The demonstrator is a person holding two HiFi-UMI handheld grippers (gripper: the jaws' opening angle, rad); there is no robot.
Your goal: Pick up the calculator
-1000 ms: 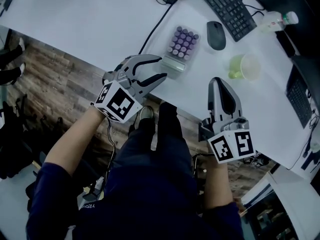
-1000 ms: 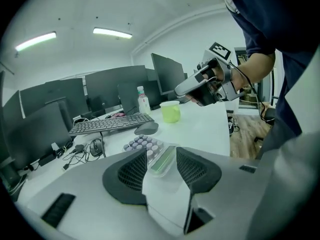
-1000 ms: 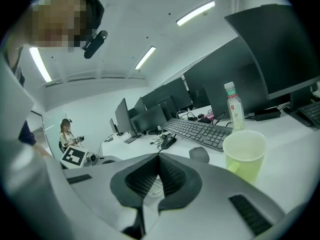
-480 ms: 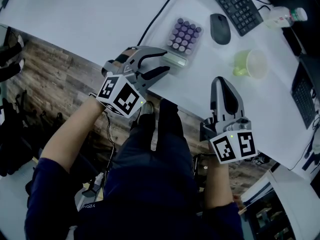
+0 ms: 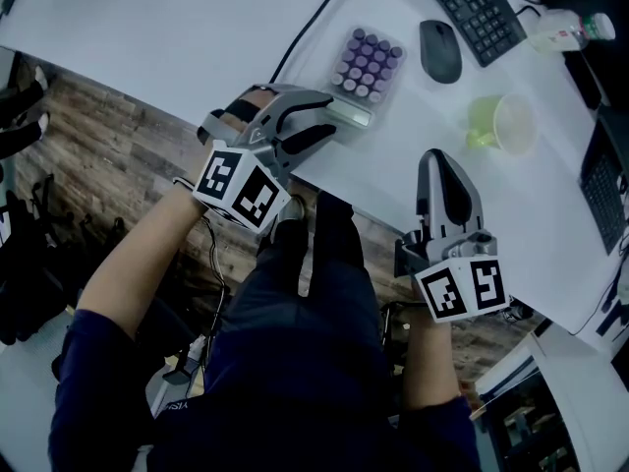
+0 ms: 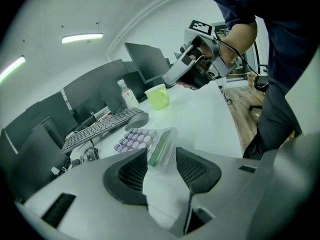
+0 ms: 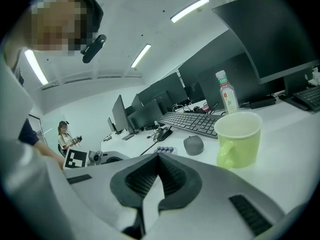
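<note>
The calculator, a pale case with round purple keys and a green display, lies on the white desk close to its front edge. My left gripper is open, and its two fingertips reach the calculator's display end. In the left gripper view the display end lies in the mouth of the jaws, untouched, with the left gripper low over the desk. My right gripper is shut on nothing and hovers at the desk edge, to the right of the calculator and below the mug. The right gripper view shows its right gripper closed, with the calculator small beyond it.
A lime-green mug stands right of the calculator, with a dark mouse, a black keyboard and a plastic bottle behind. A black cable runs across the desk past the calculator. Monitors line the desk's far side.
My left gripper has crept forward, bringing its open jaws up to the calculator's display end. The right gripper has hardly moved.
</note>
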